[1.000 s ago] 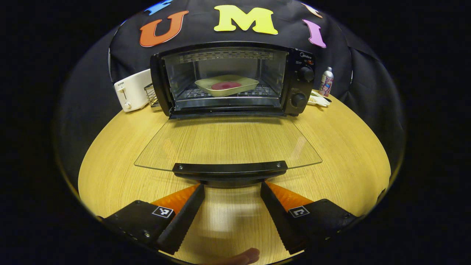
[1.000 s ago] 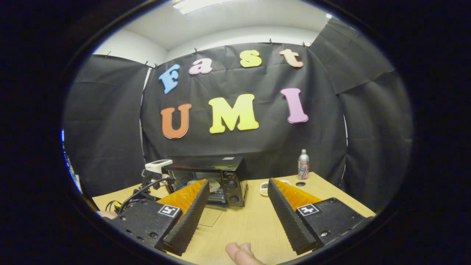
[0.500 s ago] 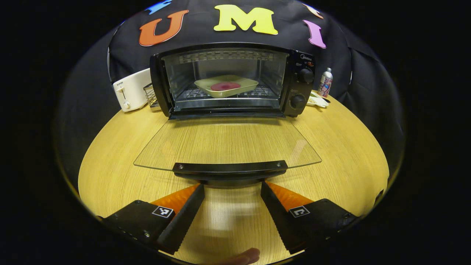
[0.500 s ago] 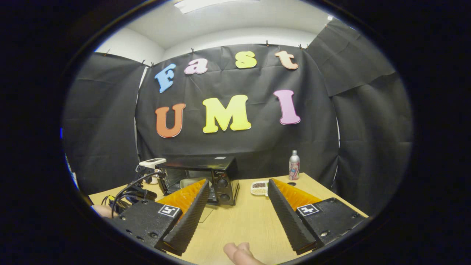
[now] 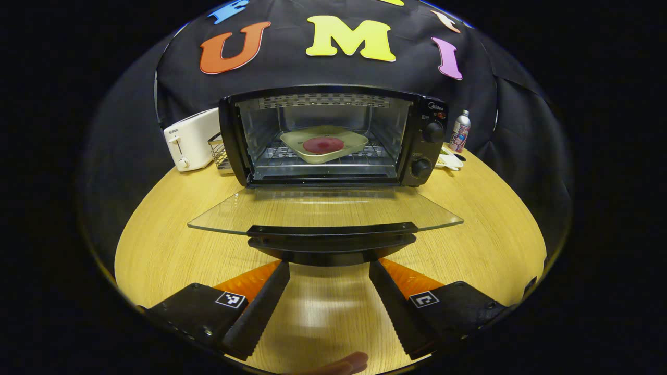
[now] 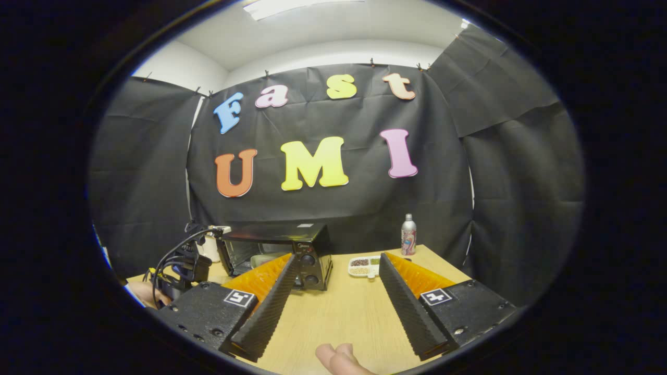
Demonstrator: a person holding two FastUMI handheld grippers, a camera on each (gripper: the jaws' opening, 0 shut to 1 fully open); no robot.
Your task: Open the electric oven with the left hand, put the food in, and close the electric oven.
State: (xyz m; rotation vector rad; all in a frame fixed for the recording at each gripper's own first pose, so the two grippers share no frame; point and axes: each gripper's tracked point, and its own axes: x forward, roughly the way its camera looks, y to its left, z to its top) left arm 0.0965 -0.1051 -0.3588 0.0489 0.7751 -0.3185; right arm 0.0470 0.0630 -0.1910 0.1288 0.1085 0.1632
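Bench [image 5: 172, 245]: wood-grain top, carries everything.

Electric oven [image 5: 333, 136]: black box at the back of the bench, middle of the left gripper view. Judged heavy enough to stay put under a door push, but push gently in case it skids.

Oven door [image 5: 323, 211]: glass panel, hinged at the bottom, hanging open near flat toward the camera. Rigid, smooth, likely slippery and breakable, so don't pinch the glass.

Door handle [image 5: 331, 240]: black bar along the free edge of the door, stiff. That's the place to take hold or lift from under. Swing up around the hinge, ease off at the end so the glass doesn't slam.

Food [image 5: 323, 144]: red round piece on a pale tray [image 5: 297, 140], sitting on the rack inside the oven. Looks placed, so closing is what's left, by my read.

Left gripper [image 5: 329, 268]: fingers apart, holding nothing, tips just below the door handle; can't tell if touching.

Right gripper [image 6: 337, 263]: fingers apart, empty, raised above the bench, well away from the oven.
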